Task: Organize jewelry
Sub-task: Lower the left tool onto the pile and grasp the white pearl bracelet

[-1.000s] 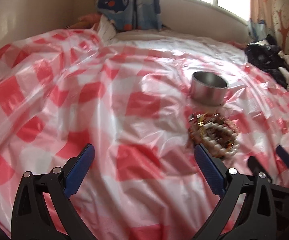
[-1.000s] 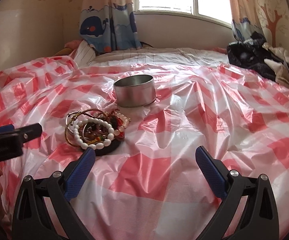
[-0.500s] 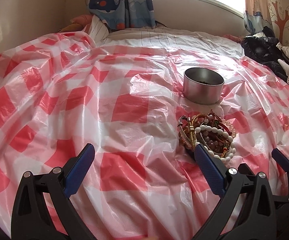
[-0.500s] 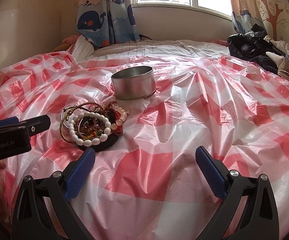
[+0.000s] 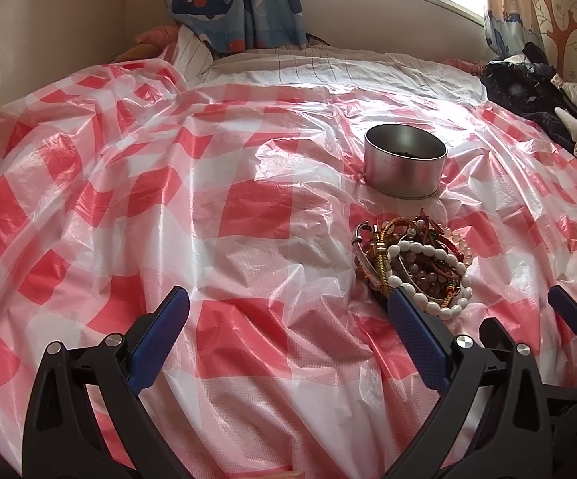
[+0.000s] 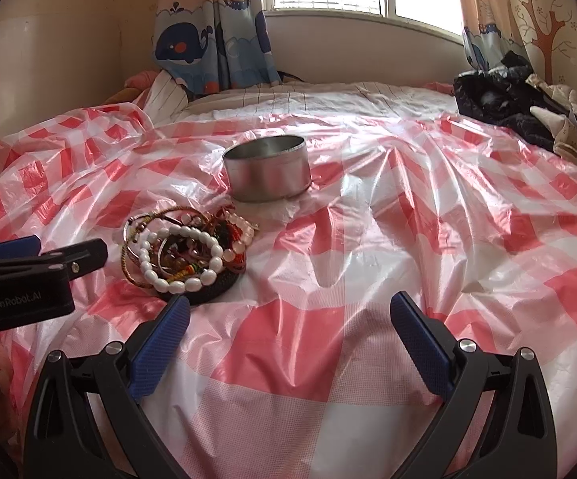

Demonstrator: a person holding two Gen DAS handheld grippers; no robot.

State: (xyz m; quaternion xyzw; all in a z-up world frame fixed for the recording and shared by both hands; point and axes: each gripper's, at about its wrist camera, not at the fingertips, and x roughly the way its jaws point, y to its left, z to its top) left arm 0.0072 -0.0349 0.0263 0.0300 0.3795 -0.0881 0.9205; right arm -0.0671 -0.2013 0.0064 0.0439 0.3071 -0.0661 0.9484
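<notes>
A tangled pile of bracelets (image 5: 412, 263) (image 6: 186, 253), white beads, gold bangles and red cords, lies on a red-and-white checked plastic sheet. Just behind it stands a round silver tin (image 5: 405, 161) (image 6: 267, 169), open at the top. My left gripper (image 5: 288, 315) is open above the sheet, its right finger just in front of the pile's near edge. My right gripper (image 6: 288, 319) is open too, low over the sheet to the right of the pile, its left finger close to the pile's front. Nothing is between either pair of fingers. The left gripper's side (image 6: 29, 267) shows at the right wrist view's left edge.
The plastic sheet (image 5: 224, 215) is wrinkled and covers a bed. Dark clothes (image 5: 528, 92) (image 6: 504, 99) are heaped at the far right. Whale-print curtains (image 6: 208, 48) and a window sit behind the bed; a wall runs along the left.
Both grippers have moved forward and lower toward the pile, which now looks larger and nearer. The left wrist view has sharpened from blur. Both grippers stayed open.
</notes>
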